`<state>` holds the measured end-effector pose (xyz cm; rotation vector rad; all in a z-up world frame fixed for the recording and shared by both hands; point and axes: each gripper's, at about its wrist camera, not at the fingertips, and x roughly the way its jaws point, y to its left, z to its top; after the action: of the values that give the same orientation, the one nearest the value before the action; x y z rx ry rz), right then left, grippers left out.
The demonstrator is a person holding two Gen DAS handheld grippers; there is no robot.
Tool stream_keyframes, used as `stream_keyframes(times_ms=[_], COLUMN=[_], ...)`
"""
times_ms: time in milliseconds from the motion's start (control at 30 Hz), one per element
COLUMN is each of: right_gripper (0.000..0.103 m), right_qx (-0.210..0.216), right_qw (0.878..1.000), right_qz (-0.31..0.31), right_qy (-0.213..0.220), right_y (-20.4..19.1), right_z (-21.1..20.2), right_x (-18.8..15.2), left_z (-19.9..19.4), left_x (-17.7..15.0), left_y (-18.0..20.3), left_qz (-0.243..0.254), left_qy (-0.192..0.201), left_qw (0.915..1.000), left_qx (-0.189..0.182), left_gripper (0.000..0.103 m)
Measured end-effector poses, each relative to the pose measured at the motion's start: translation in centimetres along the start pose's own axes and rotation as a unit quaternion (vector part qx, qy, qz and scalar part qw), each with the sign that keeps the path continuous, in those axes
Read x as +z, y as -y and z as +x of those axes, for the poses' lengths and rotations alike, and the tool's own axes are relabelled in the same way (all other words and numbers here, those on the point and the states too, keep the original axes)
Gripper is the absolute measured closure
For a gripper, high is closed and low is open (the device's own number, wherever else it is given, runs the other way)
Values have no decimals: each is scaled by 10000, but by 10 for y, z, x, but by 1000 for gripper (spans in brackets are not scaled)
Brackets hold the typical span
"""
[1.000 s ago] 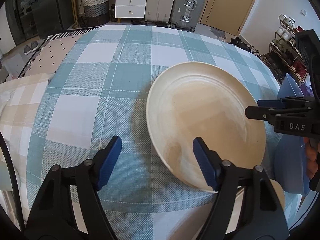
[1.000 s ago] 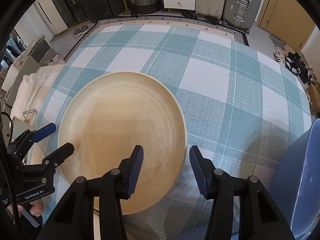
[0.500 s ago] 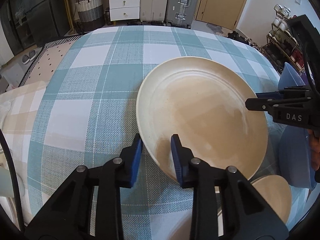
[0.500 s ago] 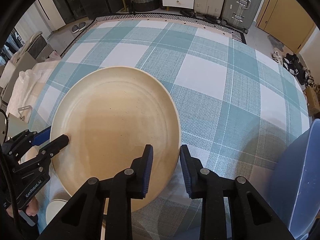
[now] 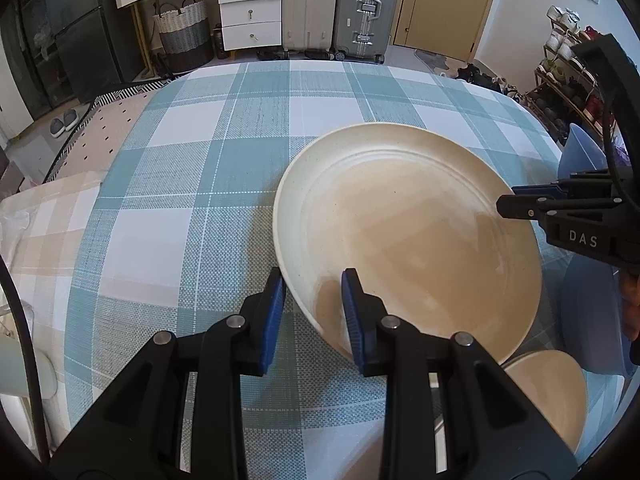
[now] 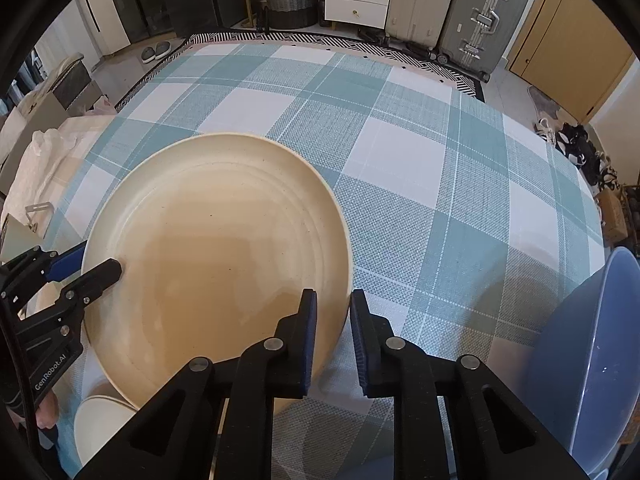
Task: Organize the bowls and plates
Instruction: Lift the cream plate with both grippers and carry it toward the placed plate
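Over checked cloth (image 5: 200, 184), both grippers' fingers (image 5: 273, 312) clamp plate (image 5: 404, 220) rim

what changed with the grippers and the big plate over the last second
Both grippers closed from wide open onto opposite rims of the cream plate: the left gripper and the right gripper. The plate now looks raised off the tablecloth. The blue bowl stayed put.
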<state>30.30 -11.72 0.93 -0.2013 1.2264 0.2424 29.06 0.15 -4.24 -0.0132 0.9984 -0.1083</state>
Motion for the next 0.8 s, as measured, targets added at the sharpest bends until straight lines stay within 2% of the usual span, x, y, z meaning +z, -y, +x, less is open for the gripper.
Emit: stream_keyframes(times_ms=[433, 800], right_gripper=[88, 88], right_qx=[53, 0], right_qw=[9991, 9964], right_qz=[-109, -224], right_qy=[410, 817], right_y=[-2, -7], right_z=[-16, -40], right_x=[-4, -10], left_z=[-12, -38], left_x=[0, -1], left_y=[1, 4], left_qz=[45, 109], left_qy=[180, 446], left_qw=[9998, 9986], left_qx=[115, 244], left_gripper=[78, 78])
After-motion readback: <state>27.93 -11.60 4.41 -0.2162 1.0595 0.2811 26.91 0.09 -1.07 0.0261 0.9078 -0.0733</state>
